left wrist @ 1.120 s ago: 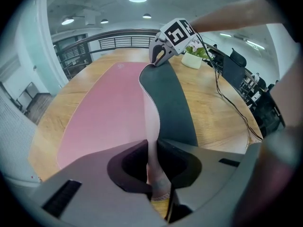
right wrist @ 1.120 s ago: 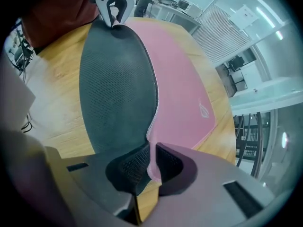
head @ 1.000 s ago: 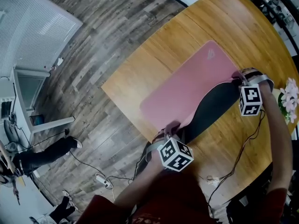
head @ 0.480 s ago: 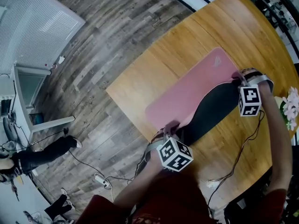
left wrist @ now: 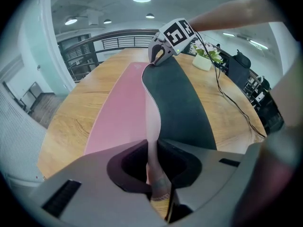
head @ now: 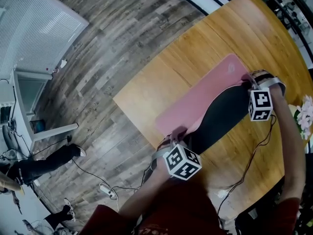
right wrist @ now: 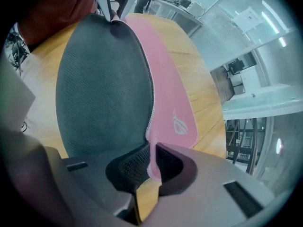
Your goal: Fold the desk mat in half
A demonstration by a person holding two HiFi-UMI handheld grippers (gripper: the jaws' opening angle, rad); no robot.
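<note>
The pink desk mat [head: 200,102] lies on the wooden table [head: 166,67], its near long edge lifted so the dark underside [head: 220,116] shows. My left gripper [head: 177,137] is shut on the mat's near-left corner; in the left gripper view the pink edge [left wrist: 152,141] runs down between the jaws. My right gripper [head: 250,80] is shut on the near-right corner; in the right gripper view the mat's edge [right wrist: 151,126] is pinched, with the black mesh underside [right wrist: 104,79] to the left and a logo [right wrist: 179,123] on the pink face.
A potted plant with pale flowers [head: 304,106] stands at the table's right edge, also in the left gripper view as a white pot [left wrist: 203,60]. Cables [head: 254,155] trail over the table's near side. A person's legs [head: 44,163] are on the wood floor at left.
Both grippers have carried the lifted edge a little farther over the mat, so more dark underside shows and less pink face lies bare.
</note>
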